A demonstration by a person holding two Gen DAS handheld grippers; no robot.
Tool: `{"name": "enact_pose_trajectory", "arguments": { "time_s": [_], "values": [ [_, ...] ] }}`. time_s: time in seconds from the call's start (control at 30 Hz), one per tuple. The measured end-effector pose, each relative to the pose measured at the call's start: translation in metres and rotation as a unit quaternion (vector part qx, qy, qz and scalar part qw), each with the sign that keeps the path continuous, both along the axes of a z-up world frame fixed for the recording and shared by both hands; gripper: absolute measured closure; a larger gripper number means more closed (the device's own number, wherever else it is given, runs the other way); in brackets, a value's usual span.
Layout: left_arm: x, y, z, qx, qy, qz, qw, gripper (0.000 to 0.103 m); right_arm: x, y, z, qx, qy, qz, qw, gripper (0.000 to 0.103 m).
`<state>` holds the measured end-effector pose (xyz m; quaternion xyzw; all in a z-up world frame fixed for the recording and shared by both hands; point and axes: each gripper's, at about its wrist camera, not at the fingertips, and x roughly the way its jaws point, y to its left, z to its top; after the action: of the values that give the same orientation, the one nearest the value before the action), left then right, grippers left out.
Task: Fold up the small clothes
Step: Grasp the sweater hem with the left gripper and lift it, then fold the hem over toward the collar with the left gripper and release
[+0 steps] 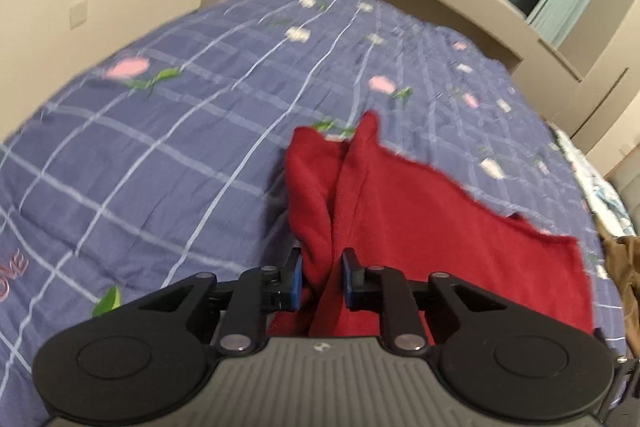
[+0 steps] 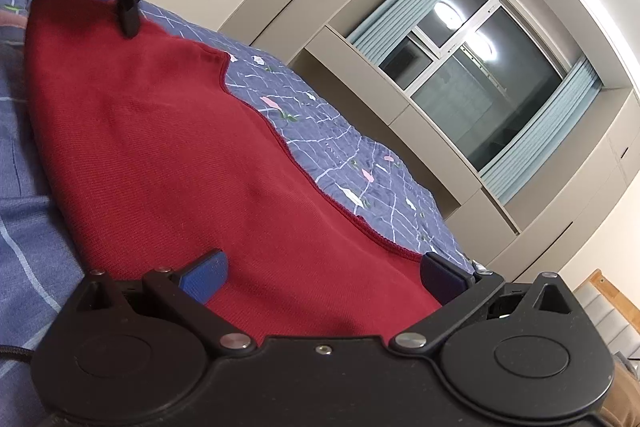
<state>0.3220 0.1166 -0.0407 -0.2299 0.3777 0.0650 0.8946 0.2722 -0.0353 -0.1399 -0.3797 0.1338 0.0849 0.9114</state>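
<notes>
A dark red knit garment (image 1: pixel 420 227) lies spread on the bed, one corner of it pulled up into a bunched ridge. My left gripper (image 1: pixel 322 275) is shut on that ridge, with the cloth pinched between its blue pads. In the right wrist view the same garment (image 2: pixel 180 147) stretches from the camera to the far left, where the left gripper (image 2: pixel 116 7) holds its far edge from above. My right gripper (image 2: pixel 324 277) is open wide just over the near edge of the garment, its pads clear of the cloth on either side.
The bed is covered by a blue checked quilt (image 1: pixel 160 147) with pink flowers. Beige cabinets and a window with light blue curtains (image 2: pixel 480 87) stand beyond the bed. Something brown (image 1: pixel 628 267) lies at the bed's right edge.
</notes>
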Motion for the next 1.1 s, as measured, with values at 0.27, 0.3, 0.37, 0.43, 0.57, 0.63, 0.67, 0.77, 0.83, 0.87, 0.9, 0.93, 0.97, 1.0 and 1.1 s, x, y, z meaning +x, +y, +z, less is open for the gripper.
{"name": "enact_pose_trajectory", "arguments": {
  "time_s": [0.27,0.3,0.37,0.43,0.57,0.63,0.67,0.77,0.83,0.87,0.9,0.93,0.97,1.0,1.1],
  "values": [
    [0.003,-0.041,0.056,0.017,-0.062,-0.060,0.9962,0.084,0.004,-0.015,0.020,0.050,0.020,0.002,0.999,0.001],
    [0.002,-0.049,0.063,0.021,-0.068,-0.069,0.9951,0.084,0.003,-0.019,0.023,0.055,0.016,0.001,0.998,0.001],
    [0.005,-0.065,0.077,0.028,-0.083,-0.090,0.9920,0.084,-0.001,-0.028,0.030,0.063,0.011,-0.004,0.998,0.000],
    [0.007,-0.083,0.088,0.032,-0.095,-0.112,0.9886,0.084,-0.006,-0.041,0.036,0.068,0.007,-0.011,0.998,0.000],
    [0.012,-0.125,0.106,0.034,-0.108,-0.151,0.9821,0.084,-0.021,-0.072,0.042,0.075,0.006,-0.034,0.997,0.000],
    [0.016,-0.148,0.111,0.032,-0.111,-0.171,0.9785,0.084,-0.031,-0.091,0.043,0.078,0.011,-0.052,0.996,0.000],
    [0.018,-0.162,0.113,0.032,-0.111,-0.182,0.9764,0.084,-0.036,-0.099,0.043,0.081,0.015,-0.061,0.995,0.000],
    [0.022,-0.201,0.114,0.033,-0.112,-0.216,0.9693,0.084,-0.050,-0.121,0.039,0.090,0.028,-0.088,0.992,0.000],
    [0.026,-0.230,0.110,0.036,-0.109,-0.238,0.9644,0.084,-0.059,-0.134,0.035,0.095,0.038,-0.104,0.989,0.000],
    [0.026,-0.241,0.107,0.040,-0.108,-0.248,0.9619,0.084,-0.063,-0.140,0.034,0.096,0.042,-0.110,0.988,0.000],
    [0.027,-0.255,0.103,0.047,-0.106,-0.259,0.9590,0.084,-0.066,-0.144,0.032,0.099,0.045,-0.115,0.987,0.000],
    [0.028,-0.269,0.096,0.053,-0.099,-0.269,0.9565,0.084,-0.069,-0.148,0.031,0.103,0.047,-0.117,0.987,0.000],
    [0.027,-0.280,0.090,0.056,-0.091,-0.277,0.9549,0.084,-0.071,-0.150,0.030,0.108,0.048,-0.117,0.986,0.000],
    [0.028,-0.292,0.081,0.060,-0.081,-0.285,0.9532,0.084,-0.072,-0.151,0.030,0.111,0.048,-0.116,0.986,0.000],
    [0.023,-0.319,0.059,0.082,-0.063,-0.305,0.9467,0.084,-0.069,-0.151,0.030,0.114,0.052,-0.110,0.986,0.000]
  ]
}}
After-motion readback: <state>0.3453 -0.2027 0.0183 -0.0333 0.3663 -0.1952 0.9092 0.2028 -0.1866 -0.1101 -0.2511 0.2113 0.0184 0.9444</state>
